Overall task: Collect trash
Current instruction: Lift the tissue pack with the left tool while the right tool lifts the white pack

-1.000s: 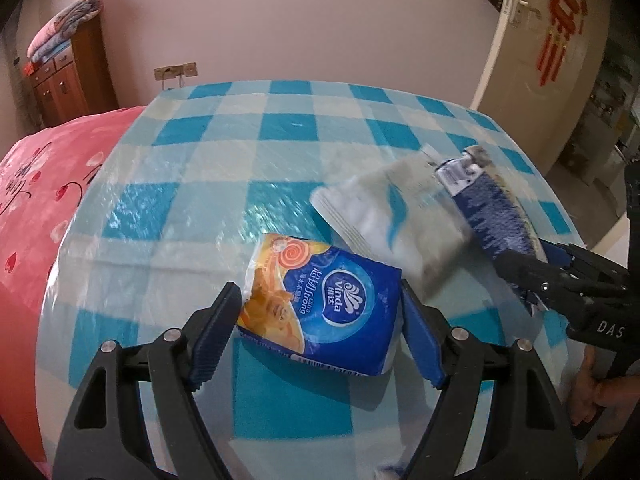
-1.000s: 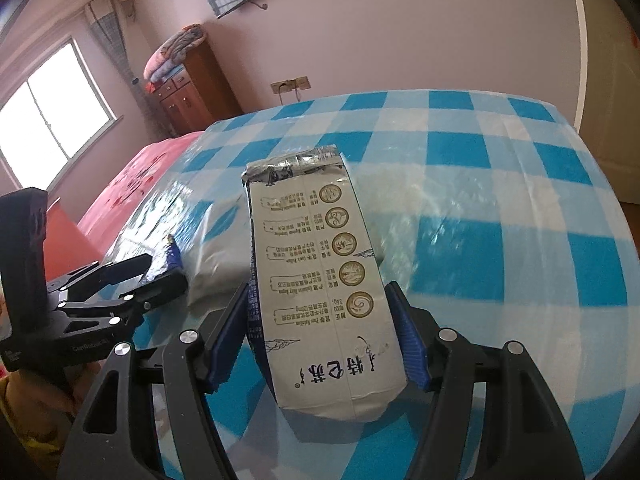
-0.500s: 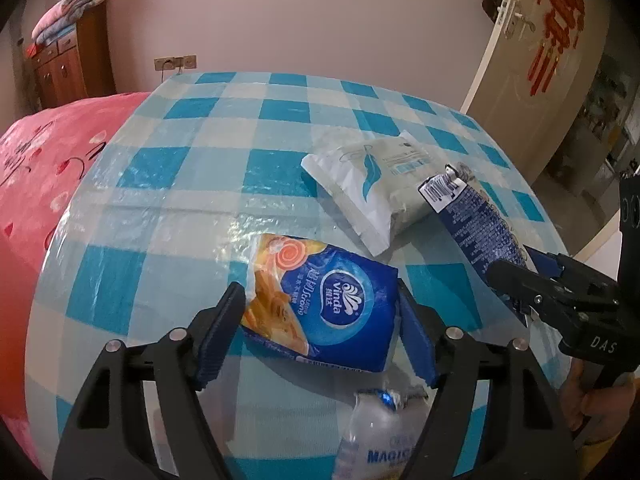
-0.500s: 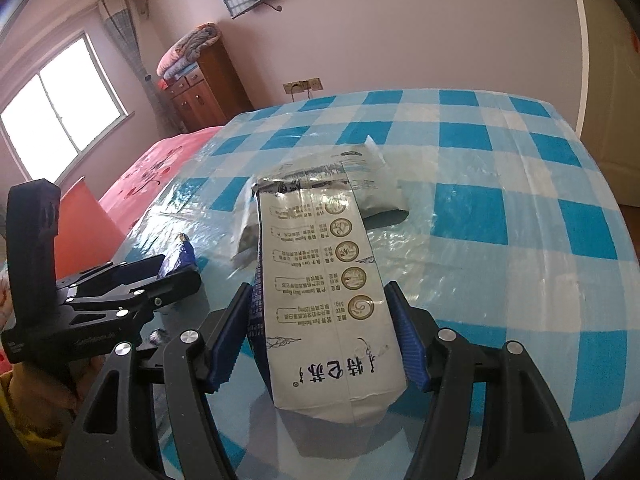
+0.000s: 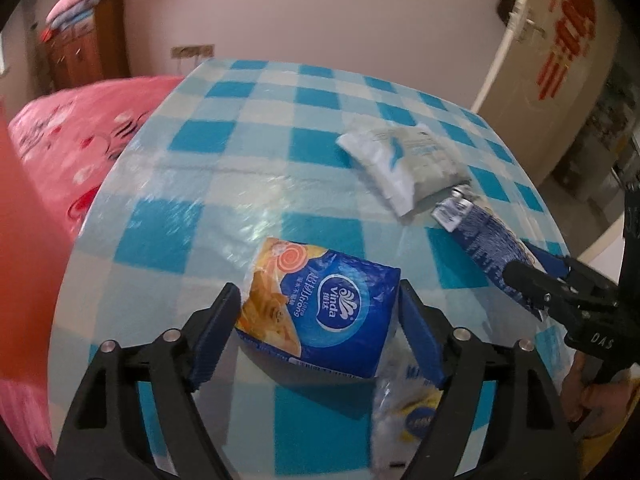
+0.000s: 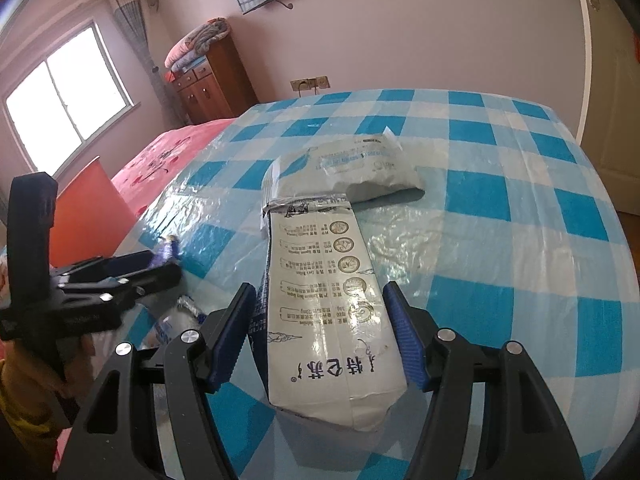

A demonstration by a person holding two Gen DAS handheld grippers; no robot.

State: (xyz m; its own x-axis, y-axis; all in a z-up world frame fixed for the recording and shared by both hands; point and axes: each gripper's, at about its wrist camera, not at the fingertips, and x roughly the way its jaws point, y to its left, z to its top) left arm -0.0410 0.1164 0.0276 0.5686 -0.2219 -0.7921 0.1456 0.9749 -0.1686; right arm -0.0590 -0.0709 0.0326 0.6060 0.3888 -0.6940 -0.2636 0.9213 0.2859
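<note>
As left gripper [image 5: 318, 322] jaws just widened round blue-orange Vinda tissue pack [image 5: 320, 308], pads off it, prob. releasing; right gripper [image 6: 320, 336] clamped on long white printed packet [image 6: 332, 312].

The blue and orange soft plastic tissue pack [image 5: 320, 312] carries a white oval logo reading "Vinda", with "Ultra Strong" and Chinese characters beside it. The black claw body [image 5: 596, 338] at the right edge of the left wrist view bears the white letters "DAS". The long white foil snack bag [image 6: 332, 304] shows large Chinese characters, upside down, above rows of small print too fine to read.
</note>
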